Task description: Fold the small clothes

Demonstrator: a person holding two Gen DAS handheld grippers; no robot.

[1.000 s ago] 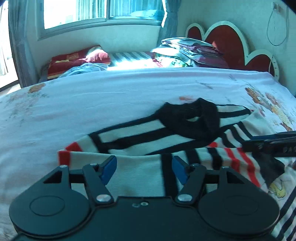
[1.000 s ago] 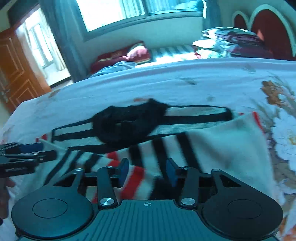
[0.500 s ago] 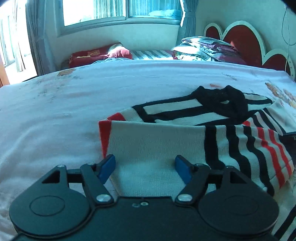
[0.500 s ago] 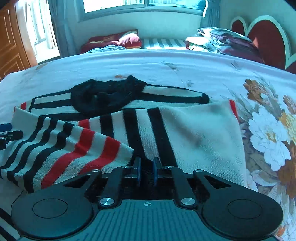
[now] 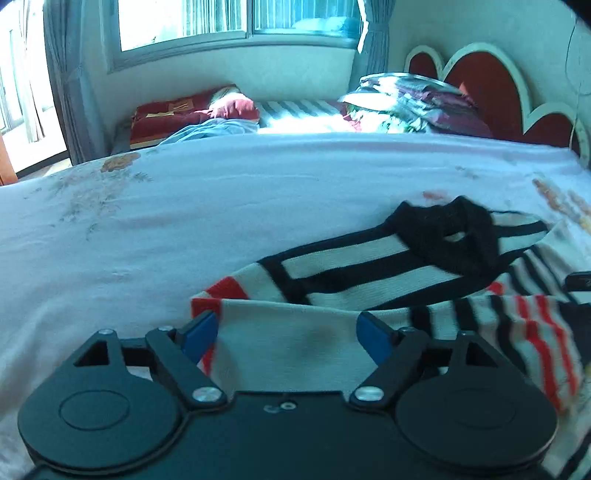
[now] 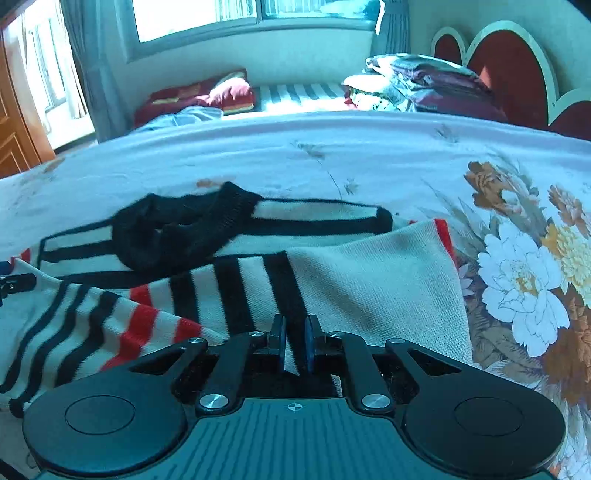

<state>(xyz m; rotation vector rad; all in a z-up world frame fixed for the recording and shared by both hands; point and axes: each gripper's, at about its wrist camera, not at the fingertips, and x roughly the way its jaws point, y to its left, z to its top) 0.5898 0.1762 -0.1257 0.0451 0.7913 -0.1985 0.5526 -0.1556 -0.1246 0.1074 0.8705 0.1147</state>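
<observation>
Centrally, the striped sweater [image 6: 332, 273] lies partly folded on the floral bedsheet [image 6: 369, 155], black collar toward the window [image 5: 184, 22]. Right gripper [image 6: 294, 341]: pitched downward over the near hem, jaws narrow and clamped on a fold of the knit. Left gripper [image 5: 286, 332]: likewise pitched downward at the sweater's red-trimmed edge, jaws opening wide; cloth lies between the blue pads [image 5: 373, 332], which do not press it. Folded bedding [image 5: 413, 103] sits stacked near the headboard [image 5: 476, 74].

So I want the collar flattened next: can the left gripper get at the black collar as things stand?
Probably yes. The left gripper has its jaws opening, nothing pinched, and only flat sweater lies between it and the black collar.
</observation>
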